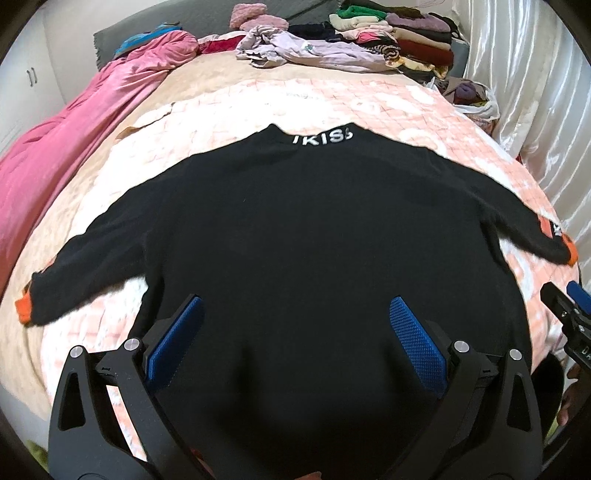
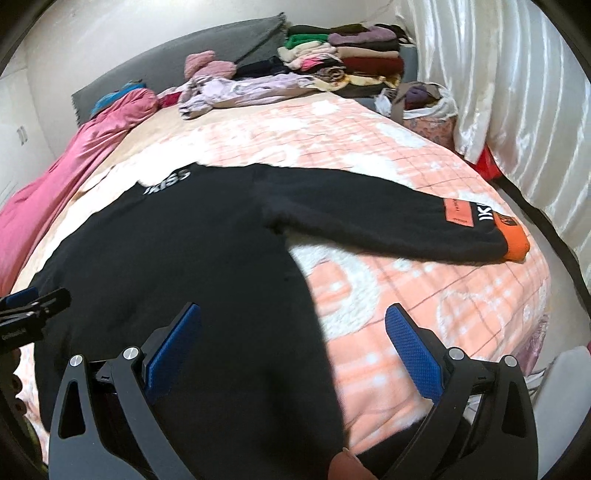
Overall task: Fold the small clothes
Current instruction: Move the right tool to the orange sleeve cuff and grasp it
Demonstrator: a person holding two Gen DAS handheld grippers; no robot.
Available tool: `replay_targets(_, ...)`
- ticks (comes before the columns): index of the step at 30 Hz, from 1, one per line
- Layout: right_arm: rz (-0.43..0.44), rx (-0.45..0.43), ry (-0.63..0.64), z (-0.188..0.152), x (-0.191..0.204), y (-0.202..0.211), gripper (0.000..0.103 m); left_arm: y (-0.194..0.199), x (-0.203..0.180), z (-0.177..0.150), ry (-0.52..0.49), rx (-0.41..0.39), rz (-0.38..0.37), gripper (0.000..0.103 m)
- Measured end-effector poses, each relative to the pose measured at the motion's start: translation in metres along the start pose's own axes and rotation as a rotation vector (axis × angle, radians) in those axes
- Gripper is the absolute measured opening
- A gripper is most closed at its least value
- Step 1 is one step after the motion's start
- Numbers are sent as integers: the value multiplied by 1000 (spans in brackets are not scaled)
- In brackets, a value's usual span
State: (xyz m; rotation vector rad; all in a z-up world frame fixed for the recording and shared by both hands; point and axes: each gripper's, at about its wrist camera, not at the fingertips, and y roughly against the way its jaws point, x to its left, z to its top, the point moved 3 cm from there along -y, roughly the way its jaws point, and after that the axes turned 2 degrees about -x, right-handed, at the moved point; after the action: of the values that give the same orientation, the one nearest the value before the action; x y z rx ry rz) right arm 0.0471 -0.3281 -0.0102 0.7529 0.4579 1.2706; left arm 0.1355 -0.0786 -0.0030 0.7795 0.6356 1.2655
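Note:
A black sweater [image 1: 295, 229] with white lettering at the collar lies flat and spread out on the bed, sleeves stretched to both sides, orange cuffs at their ends. In the right wrist view the same sweater [image 2: 177, 258] fills the left half, its right sleeve [image 2: 388, 229] reaching to an orange cuff [image 2: 515, 243]. My left gripper [image 1: 295, 325] hovers open over the sweater's lower body, nothing between its blue pads. My right gripper [image 2: 293, 332] is open above the sweater's right hem edge. Each gripper shows at the edge of the other's view.
The bed [image 2: 424, 314] has a peach and white quilt. A pink blanket [image 1: 74, 147] lies along the left side. A crumpled lilac garment [image 1: 306, 50] and a stack of folded clothes [image 1: 406, 33] sit at the far end. White curtains [image 2: 517, 92] hang on the right.

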Motion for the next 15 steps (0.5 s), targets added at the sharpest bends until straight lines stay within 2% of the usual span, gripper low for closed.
replay_targets(6, -35, -27, -37, 16, -25, -12, 99, -10, -8, 21, -8, 8, -48, 95)
replay_targets(11, -91, -44, -132, 32, -66, -23, 99, -20, -17, 36, -12, 4, -75, 95)
replay_targets(15, -177, -49, -204, 43, -104, -32, 99, -28, -26, 45, -11, 15, -129, 95)
